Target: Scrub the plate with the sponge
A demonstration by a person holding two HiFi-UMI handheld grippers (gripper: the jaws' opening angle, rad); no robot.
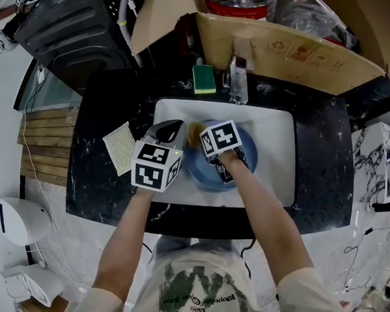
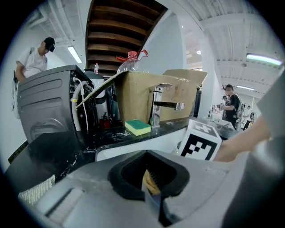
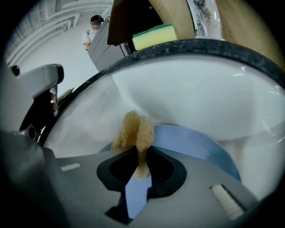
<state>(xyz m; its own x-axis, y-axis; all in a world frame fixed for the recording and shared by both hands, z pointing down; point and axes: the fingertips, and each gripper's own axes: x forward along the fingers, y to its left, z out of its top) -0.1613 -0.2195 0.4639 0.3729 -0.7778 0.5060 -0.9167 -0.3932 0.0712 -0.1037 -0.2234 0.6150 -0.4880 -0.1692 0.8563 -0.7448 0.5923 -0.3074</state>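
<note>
A blue plate [image 1: 248, 146] lies in the white sink [image 1: 274, 143]. My right gripper [image 1: 205, 141] is over the plate's left part, shut on a tan sponge [image 1: 195, 134]. In the right gripper view the sponge [image 3: 136, 131] sticks out of that gripper [image 3: 140, 167] and rests against the plate [image 3: 191, 142]. My left gripper [image 1: 177, 126] is at the plate's left edge. In its own view it [image 2: 151, 187] is shut on the thin blue plate rim [image 2: 153, 207], with the tan sponge [image 2: 149, 181] just behind.
A green-and-yellow sponge [image 1: 203, 79] and a chrome faucet [image 1: 238, 76] sit on the black counter behind the sink. A pale cloth pad [image 1: 120, 148] lies left of the basin. A cardboard box [image 1: 285, 49] stands at the back. People stand far off.
</note>
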